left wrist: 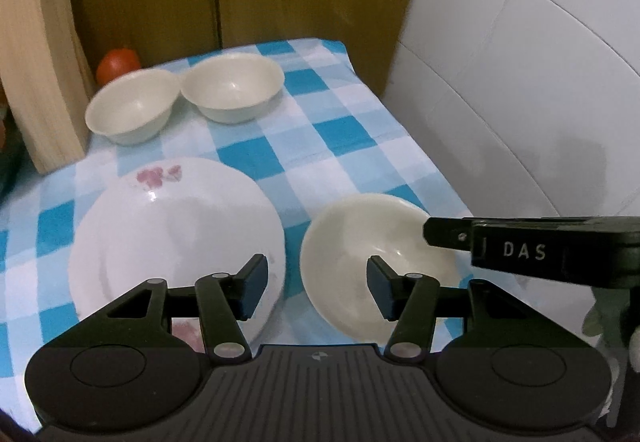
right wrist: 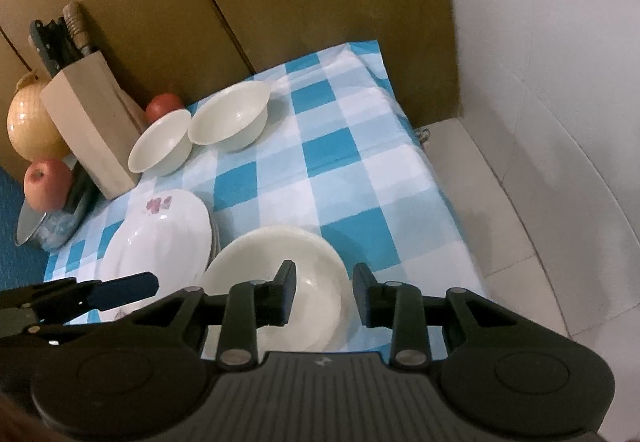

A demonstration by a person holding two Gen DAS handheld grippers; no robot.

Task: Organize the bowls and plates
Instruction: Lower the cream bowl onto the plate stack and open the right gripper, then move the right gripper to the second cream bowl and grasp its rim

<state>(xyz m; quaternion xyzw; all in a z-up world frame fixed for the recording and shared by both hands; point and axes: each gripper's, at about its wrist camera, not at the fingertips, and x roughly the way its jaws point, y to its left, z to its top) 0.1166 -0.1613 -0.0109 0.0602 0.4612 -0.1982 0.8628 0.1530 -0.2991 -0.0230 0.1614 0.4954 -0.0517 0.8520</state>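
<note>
While you hold both tools above the near end of the checked tablecloth, your right gripper has its fingers spread on either side of the right rim of the near bowl, one finger over the inside and one outside; whether they touch the rim you cannot tell. Your left gripper is also spread and holds nothing, its left finger over the edge of the flowered plate and its right finger over the near bowl's left side. This bowl sits just beside the plate, at the cloth's near right corner. At the far left of the cloth, two more cream bowls stand with rims touching: the left bowl and the right bowl. Behind them you see a knife block, a tomato, an apple and an onion.
</note>
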